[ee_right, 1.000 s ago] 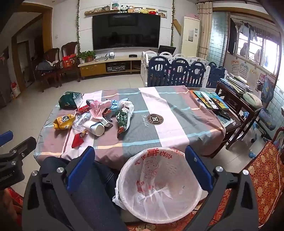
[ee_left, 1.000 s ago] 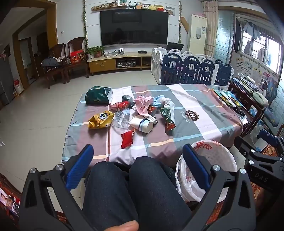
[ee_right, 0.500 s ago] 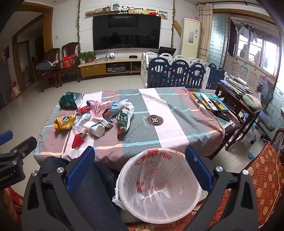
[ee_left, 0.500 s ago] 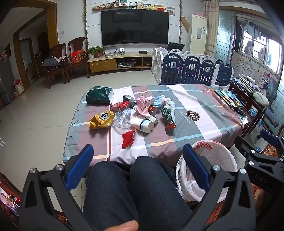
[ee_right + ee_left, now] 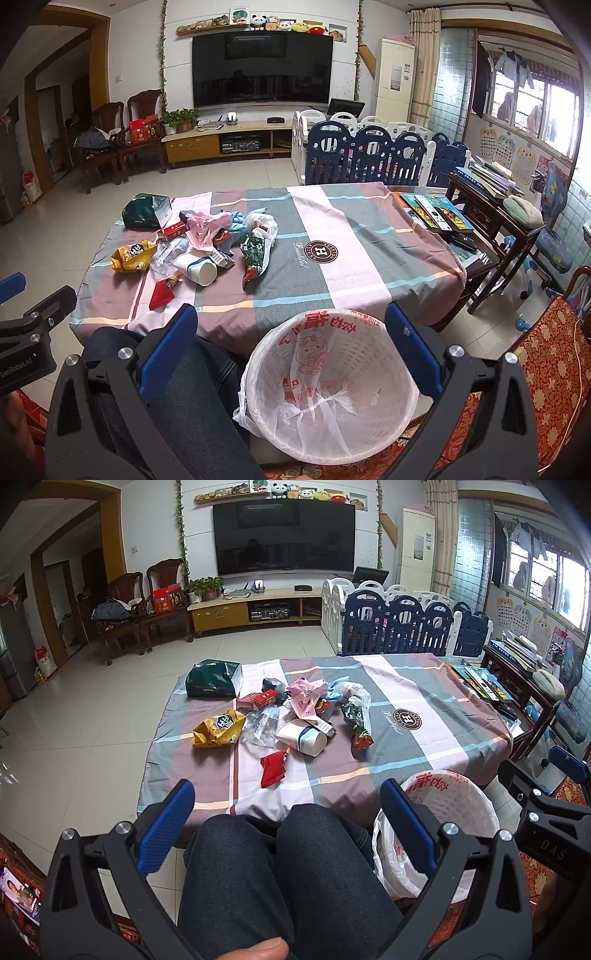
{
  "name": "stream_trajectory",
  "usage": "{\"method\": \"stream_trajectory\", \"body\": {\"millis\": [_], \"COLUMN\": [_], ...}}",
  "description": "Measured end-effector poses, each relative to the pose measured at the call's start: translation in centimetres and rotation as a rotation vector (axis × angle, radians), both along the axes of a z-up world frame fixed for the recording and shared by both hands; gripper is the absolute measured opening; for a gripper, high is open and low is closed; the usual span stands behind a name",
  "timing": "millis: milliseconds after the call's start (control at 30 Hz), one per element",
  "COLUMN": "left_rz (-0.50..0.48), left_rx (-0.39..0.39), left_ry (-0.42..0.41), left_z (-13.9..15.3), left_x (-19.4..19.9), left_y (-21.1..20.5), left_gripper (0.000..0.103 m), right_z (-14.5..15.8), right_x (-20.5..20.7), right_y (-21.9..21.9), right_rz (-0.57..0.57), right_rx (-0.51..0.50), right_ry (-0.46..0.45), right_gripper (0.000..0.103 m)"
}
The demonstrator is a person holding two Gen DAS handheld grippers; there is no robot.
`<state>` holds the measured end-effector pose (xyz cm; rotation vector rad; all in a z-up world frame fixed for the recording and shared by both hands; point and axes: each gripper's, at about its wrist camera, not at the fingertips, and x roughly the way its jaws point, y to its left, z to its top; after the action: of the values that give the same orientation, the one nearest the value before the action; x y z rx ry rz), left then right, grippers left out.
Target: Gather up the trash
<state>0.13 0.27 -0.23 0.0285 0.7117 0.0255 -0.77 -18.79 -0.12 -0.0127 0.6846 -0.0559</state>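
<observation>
Lying well ahead of both gaping tools (image 5: 288, 805) (image 5: 291, 325), trash pile (image 5: 295, 720), bin (image 5: 332, 391) beneath right.

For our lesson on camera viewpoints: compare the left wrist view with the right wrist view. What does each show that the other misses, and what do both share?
Only the left wrist view shows both knees side by side and a thumb tip at the bottom edge.

Only the right wrist view looks down into the lined trash basket, showing the knotted bag bottom, with nothing inside.

Both show the trash pile on the striped tablecloth: yellow snack bag, paper cup, red wrapper. Both grippers' fingers stand open.
</observation>
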Motion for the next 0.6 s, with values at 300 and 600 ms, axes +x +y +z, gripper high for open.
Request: {"method": "stream_trajectory", "body": {"millis": [300,600], "left_rz": [0.002,0.0], "left_rx": [0.001,0.001], "left_ry": [0.003,0.005], "left_z": [-0.38,-0.35], "left_x": [0.06,0.1], "left_y": [0.04,0.02], "left_gripper": [0.1,0.1], "right_z": [-0.11,-0.26], "right_x": [0.05,0.07], "right_y": [-0.28,-0.31], "right_rz": [-0.004,-0.006], "right_rx": [0.009,0.012], "right_ry": [0.005,0.008], "right_gripper": [0.1,0.1]}}
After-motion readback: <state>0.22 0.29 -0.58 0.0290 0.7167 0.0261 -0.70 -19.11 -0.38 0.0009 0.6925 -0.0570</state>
